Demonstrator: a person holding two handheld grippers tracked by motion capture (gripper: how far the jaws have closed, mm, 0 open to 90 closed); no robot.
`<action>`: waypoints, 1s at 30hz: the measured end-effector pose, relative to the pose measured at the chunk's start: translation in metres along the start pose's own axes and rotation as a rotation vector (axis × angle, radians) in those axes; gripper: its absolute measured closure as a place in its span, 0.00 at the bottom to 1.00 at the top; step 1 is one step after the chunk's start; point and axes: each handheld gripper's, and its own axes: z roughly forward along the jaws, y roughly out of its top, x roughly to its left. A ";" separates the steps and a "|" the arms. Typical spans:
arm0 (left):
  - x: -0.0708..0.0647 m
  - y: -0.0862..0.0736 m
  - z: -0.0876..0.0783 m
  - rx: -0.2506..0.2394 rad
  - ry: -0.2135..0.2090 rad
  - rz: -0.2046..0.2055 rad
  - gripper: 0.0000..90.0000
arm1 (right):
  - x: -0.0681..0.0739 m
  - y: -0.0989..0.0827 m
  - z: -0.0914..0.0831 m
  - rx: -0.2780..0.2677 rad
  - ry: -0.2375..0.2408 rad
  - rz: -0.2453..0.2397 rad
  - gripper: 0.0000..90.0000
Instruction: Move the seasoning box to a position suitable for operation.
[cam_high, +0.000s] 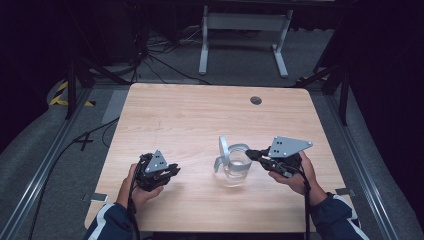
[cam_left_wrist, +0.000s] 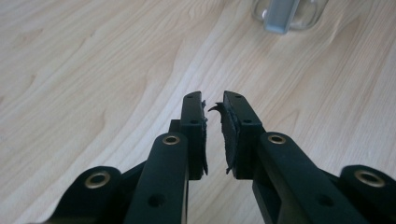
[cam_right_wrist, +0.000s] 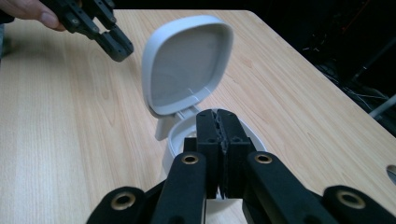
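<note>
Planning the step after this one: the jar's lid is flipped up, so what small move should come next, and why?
Probably bring the left gripper across to steady the jar. Its lid stands open, the right gripper sits shut at the rim, and the left is idle, apart.

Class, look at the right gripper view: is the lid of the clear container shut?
No. The grey lid stands tilted up on its hinge above the open mouth of the container.

Pale wood-grain table (cam_high: 190, 115); clear jar (cam_high: 237, 170), grey lid (cam_right_wrist: 187, 63) (open); black jaws, both grippers.
</note>
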 end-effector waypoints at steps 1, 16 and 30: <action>0.000 0.000 0.000 0.000 0.000 0.000 0.87 | 0.000 0.000 0.000 0.000 0.000 0.000 0.99; 0.010 -0.029 -0.016 0.050 -0.015 -0.019 0.75 | -0.021 -0.050 -0.039 0.076 -0.090 0.057 0.95; 0.020 -0.050 -0.020 0.077 0.011 -0.055 0.68 | -0.034 -0.110 -0.070 0.184 -0.175 0.113 0.90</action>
